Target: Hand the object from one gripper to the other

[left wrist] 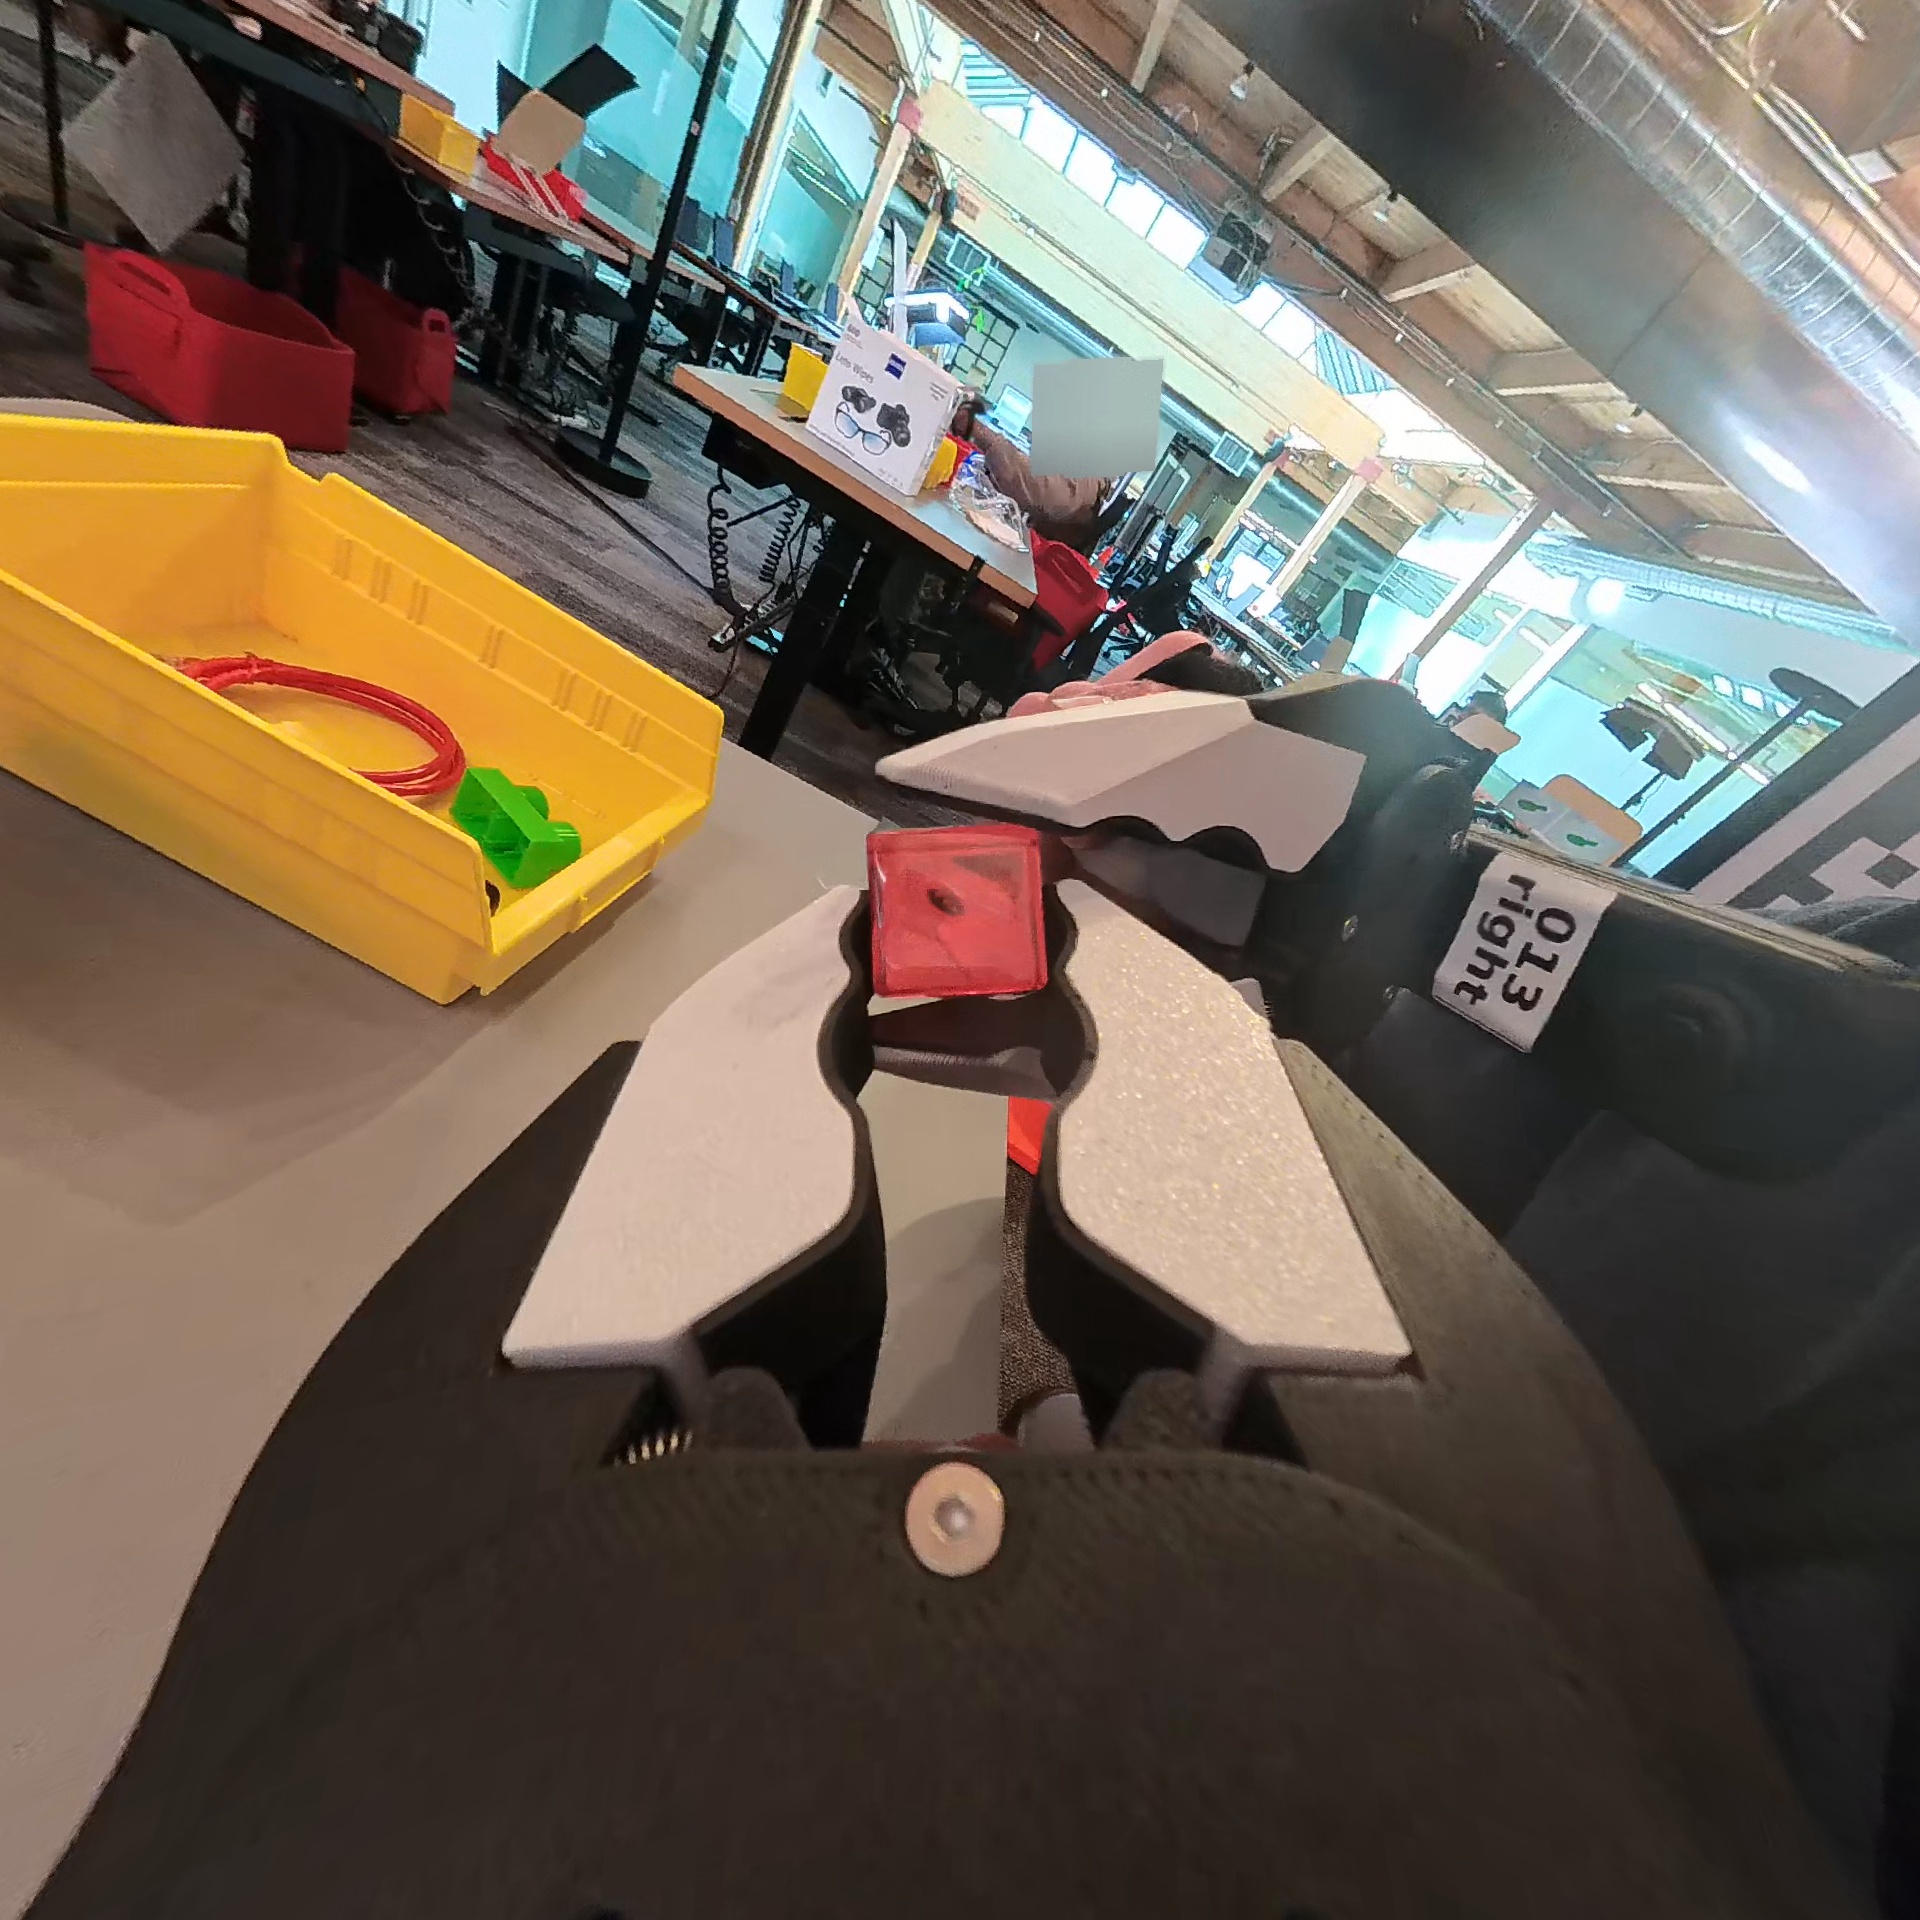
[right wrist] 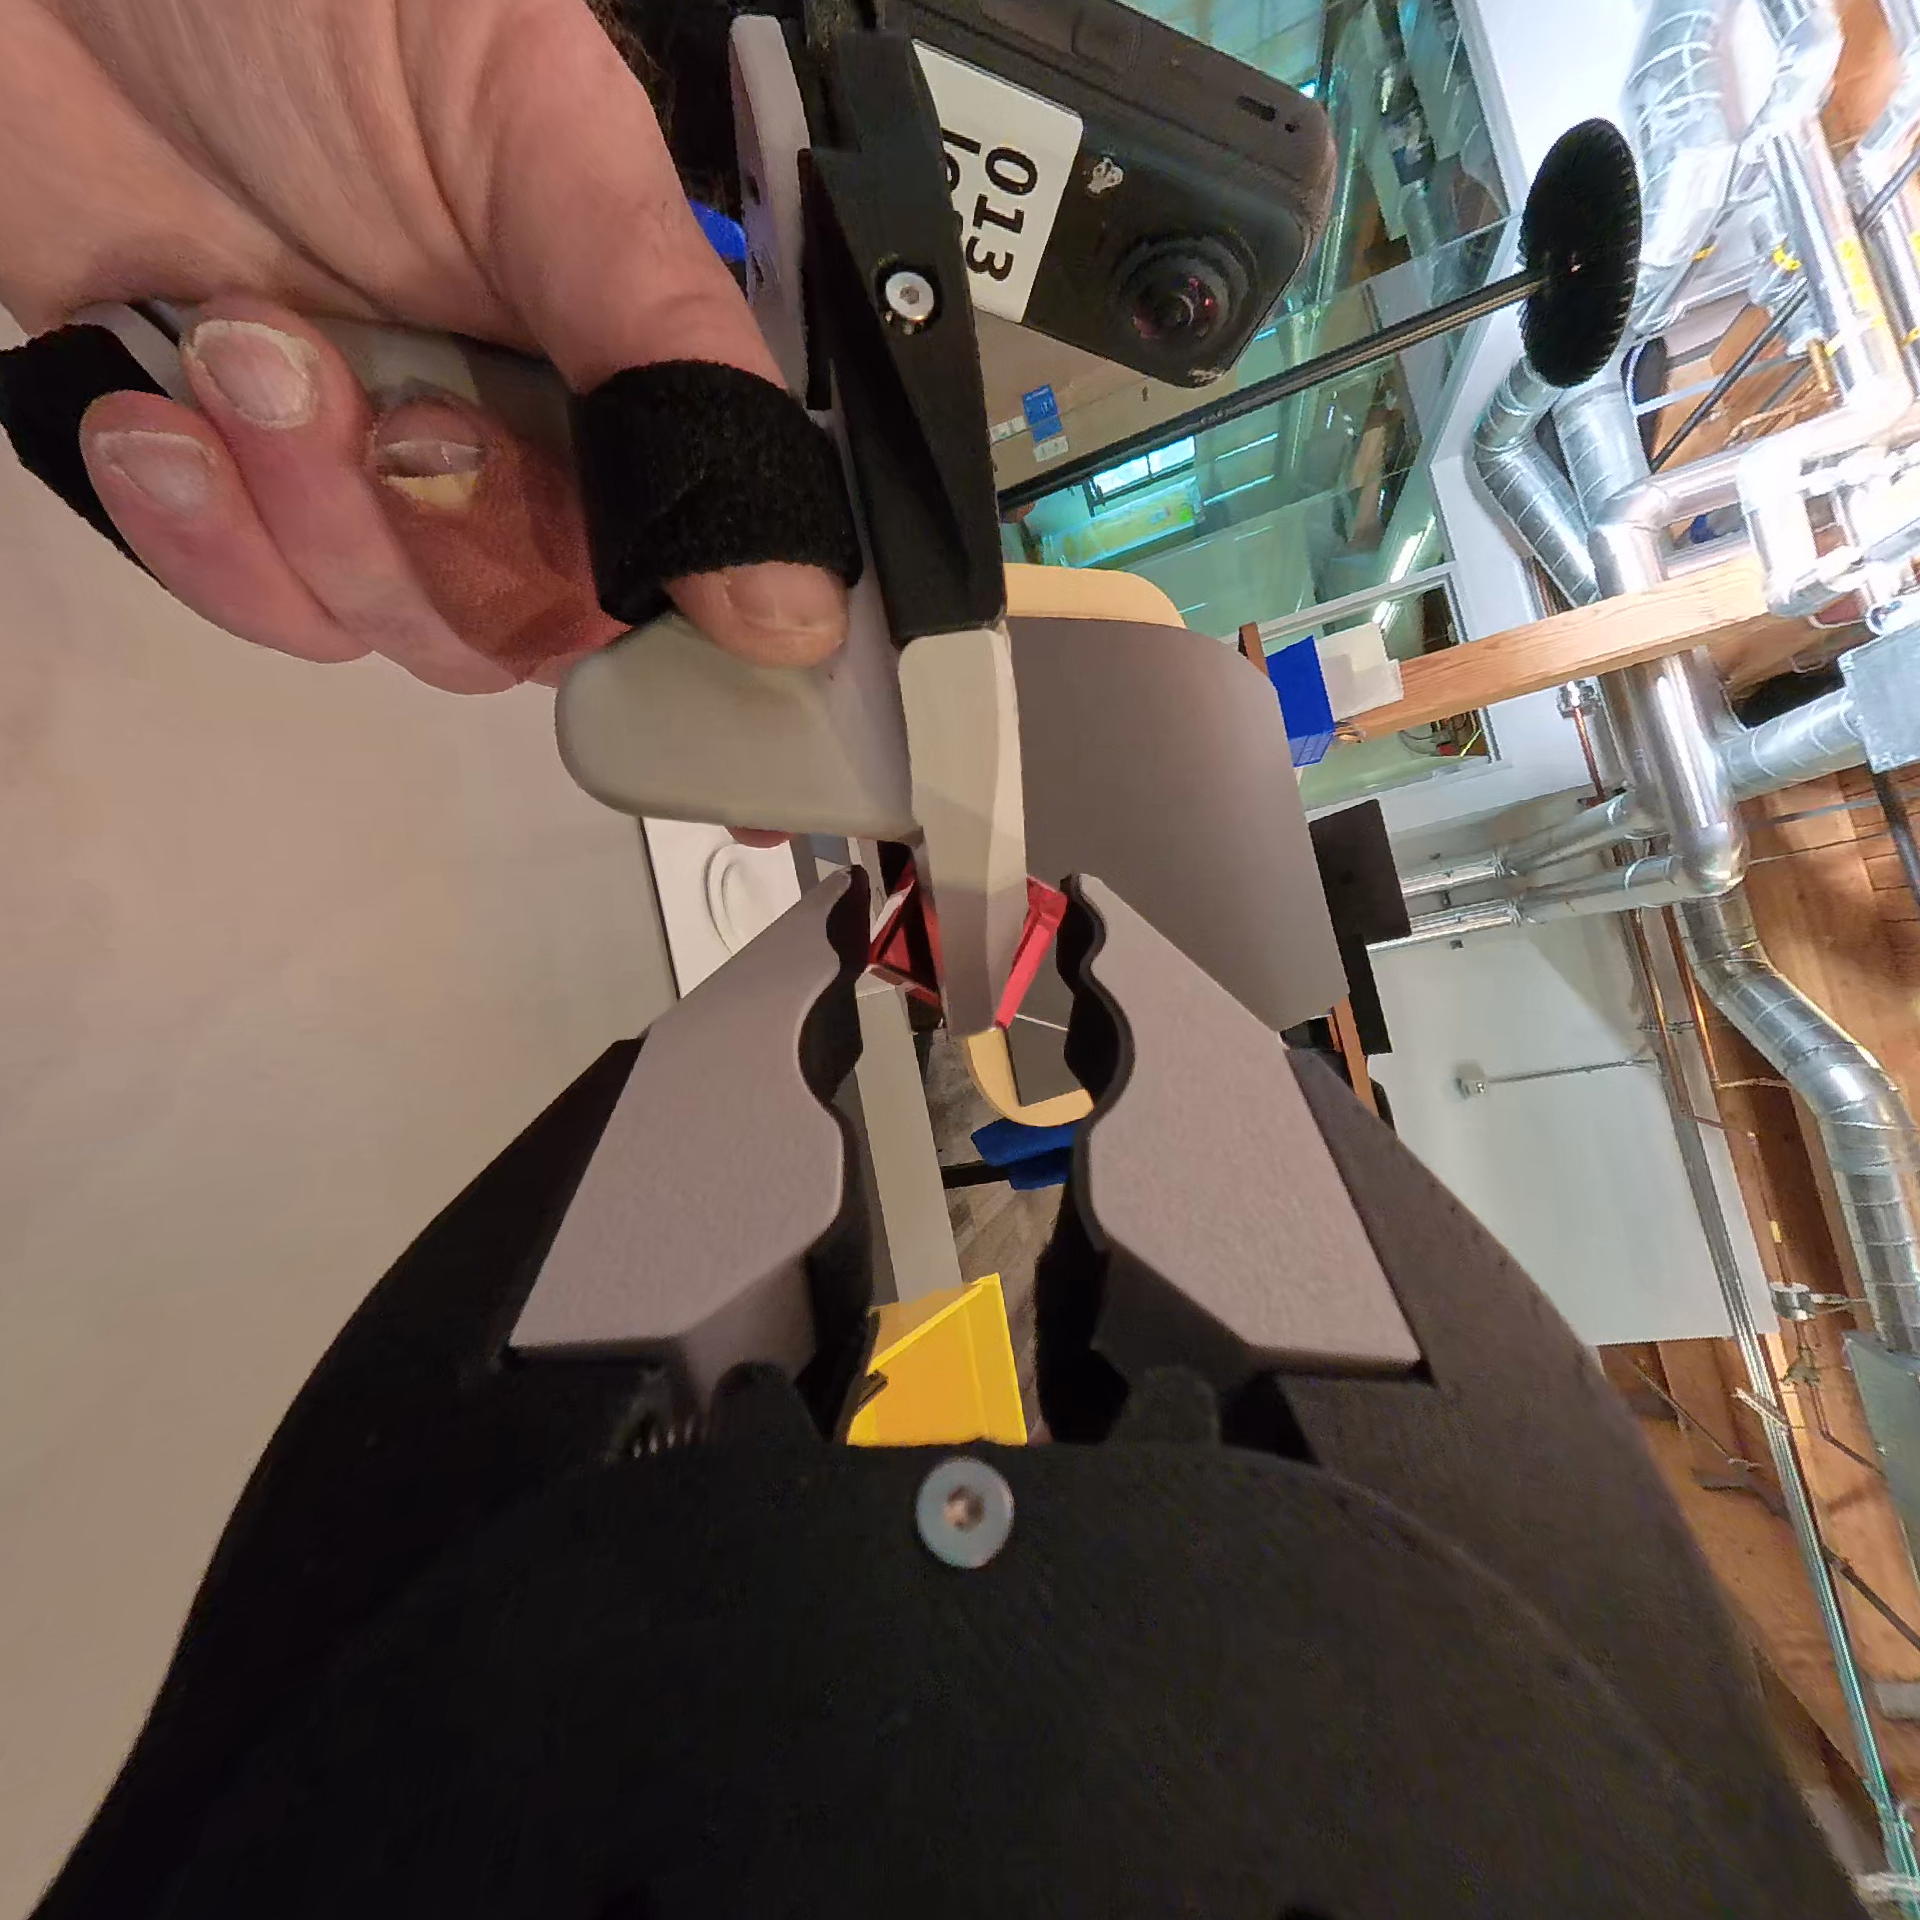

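Grey flat tabletop (left wrist: 208,1091) underneath, scene viewed at a tilt. Long yellow plastic bin (left wrist: 582,717) sits on it to the left; inside, a coil of red cable (left wrist: 343,717) and, just beside it near the bin's front end, a bright green plastic block (left wrist: 514,826).

Left gripper (left wrist: 956,925), black body with white fingers: jaws narrowed onto the translucent red plastic cube (left wrist: 956,925), both fingertips touching its sides, so it pinches the cube up off the table.

Right gripper (left wrist: 1049,831) comes in from the right in the left wrist view, one white finger lying over the cube's top; lower finger mostly hidden behind the cube. In its own view the right gripper (right wrist: 961,904) has its jaws parted around the cube (right wrist: 1039,940), with small gaps on both sides; contact cannot be told, since the left gripper's finger (right wrist: 961,831) crosses in front and hides most of the cube.

A person's hand (right wrist: 416,343), a black strap around one fingertip, holds the left gripper's handle.

Small yellow bin corner (right wrist: 945,1371) shows low between the right gripper's fingers.
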Demonstrator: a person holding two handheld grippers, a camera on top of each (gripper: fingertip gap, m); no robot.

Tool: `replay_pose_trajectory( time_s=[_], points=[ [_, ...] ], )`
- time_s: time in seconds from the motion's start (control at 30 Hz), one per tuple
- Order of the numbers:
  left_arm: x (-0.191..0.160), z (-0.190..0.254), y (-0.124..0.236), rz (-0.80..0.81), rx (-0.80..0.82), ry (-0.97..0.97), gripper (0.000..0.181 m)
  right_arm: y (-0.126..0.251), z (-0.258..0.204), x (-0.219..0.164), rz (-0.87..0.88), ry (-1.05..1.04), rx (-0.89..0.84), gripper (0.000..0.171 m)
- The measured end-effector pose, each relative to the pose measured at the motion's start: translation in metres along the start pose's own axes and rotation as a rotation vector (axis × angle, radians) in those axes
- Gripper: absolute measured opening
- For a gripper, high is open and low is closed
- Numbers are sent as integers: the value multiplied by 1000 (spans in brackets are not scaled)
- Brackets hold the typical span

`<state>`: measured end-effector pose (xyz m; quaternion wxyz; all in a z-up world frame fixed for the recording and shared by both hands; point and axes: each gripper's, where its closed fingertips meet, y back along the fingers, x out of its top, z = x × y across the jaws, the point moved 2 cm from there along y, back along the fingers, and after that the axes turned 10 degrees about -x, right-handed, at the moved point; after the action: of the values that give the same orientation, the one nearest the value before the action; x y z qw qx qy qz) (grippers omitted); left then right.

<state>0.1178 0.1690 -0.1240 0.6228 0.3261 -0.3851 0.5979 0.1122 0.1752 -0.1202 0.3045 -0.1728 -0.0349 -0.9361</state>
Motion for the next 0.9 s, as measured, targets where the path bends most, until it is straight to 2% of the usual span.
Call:
replay_pose_trajectory(
  time_s=[0.33, 0.9],
  points=[
    [-7, -3, -5, -64, 28, 25, 28, 2, -4, -4, -16, 105, 25, 36],
    [-13, -6, -9, -76, 26, 44, 29, 5, -9, -6, 2, 7, 78, 31]
  ],
)
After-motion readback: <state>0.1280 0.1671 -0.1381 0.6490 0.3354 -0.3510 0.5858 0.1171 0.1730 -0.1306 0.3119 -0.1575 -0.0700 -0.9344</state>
